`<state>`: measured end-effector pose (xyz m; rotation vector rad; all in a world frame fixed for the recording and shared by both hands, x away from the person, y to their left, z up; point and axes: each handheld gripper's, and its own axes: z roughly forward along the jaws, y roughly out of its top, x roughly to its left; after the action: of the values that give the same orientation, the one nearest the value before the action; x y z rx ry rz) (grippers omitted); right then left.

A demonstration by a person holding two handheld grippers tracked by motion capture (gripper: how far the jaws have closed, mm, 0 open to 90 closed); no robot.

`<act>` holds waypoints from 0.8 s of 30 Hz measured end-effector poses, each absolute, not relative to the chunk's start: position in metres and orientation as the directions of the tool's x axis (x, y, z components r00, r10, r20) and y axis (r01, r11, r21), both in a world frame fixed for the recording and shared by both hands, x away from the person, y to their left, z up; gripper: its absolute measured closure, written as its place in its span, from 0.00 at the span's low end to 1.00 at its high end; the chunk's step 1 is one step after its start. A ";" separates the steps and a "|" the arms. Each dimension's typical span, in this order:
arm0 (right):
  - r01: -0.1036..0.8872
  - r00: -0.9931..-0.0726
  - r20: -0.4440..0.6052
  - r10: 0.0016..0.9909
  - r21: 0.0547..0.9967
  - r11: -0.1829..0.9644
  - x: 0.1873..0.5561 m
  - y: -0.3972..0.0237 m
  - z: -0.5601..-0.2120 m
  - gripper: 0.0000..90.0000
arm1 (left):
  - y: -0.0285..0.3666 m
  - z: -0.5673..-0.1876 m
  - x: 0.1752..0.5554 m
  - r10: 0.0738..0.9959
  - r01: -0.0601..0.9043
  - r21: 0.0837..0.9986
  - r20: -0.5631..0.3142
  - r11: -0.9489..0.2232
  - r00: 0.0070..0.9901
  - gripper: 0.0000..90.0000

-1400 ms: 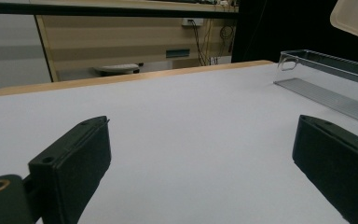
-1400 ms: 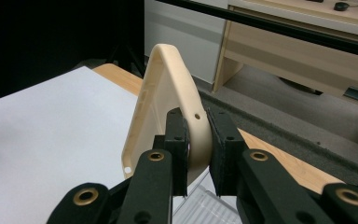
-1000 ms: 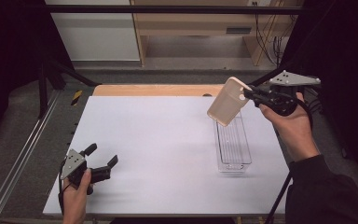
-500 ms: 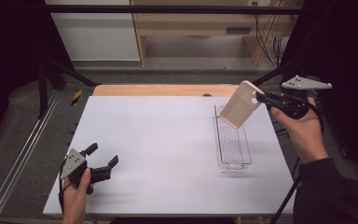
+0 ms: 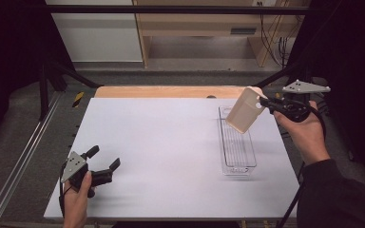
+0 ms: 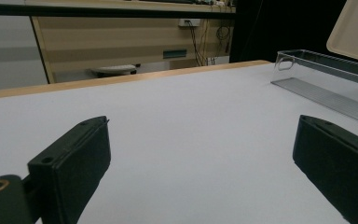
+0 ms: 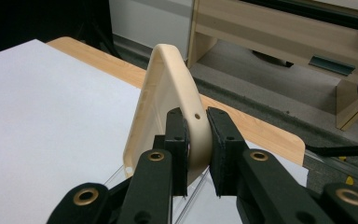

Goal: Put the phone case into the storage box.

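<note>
Jaws of the right gripper (image 5: 265,101) pinch a beige tray (image 5: 245,110) by its rim, tilted above the clear bin (image 5: 237,156)'s far end, hiding that end. Left gripper (image 5: 103,160) rests wide open, its jaws cropped in its own view.

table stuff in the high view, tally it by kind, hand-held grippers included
hand-held gripper: 2, the left one open over the table, the right one shut on the tray
beige tray: 1, held tilted above the bin
clear plastic bin: 1, on the table's right side
total: 4
</note>
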<state>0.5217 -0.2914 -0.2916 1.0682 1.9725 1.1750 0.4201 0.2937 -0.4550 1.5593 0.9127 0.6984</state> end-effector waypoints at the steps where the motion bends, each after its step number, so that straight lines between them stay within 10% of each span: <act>1: 0.334 -0.497 -0.094 0.863 0.897 0.290 0.523 -0.291 -0.293 0.88 | 0.294 -0.455 0.420 0.850 0.179 0.982 -0.044 -0.059 0.524 0.04; 24: 0.347 -0.467 -0.136 0.874 0.881 0.322 0.555 -0.279 -0.312 0.88 | 0.293 -0.456 0.421 0.844 0.184 0.980 -0.041 -0.069 0.535 0.04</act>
<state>0.5551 -0.2788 -0.3121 1.0725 1.9711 1.0941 0.4211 0.2928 -0.4556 1.5770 0.9025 0.6884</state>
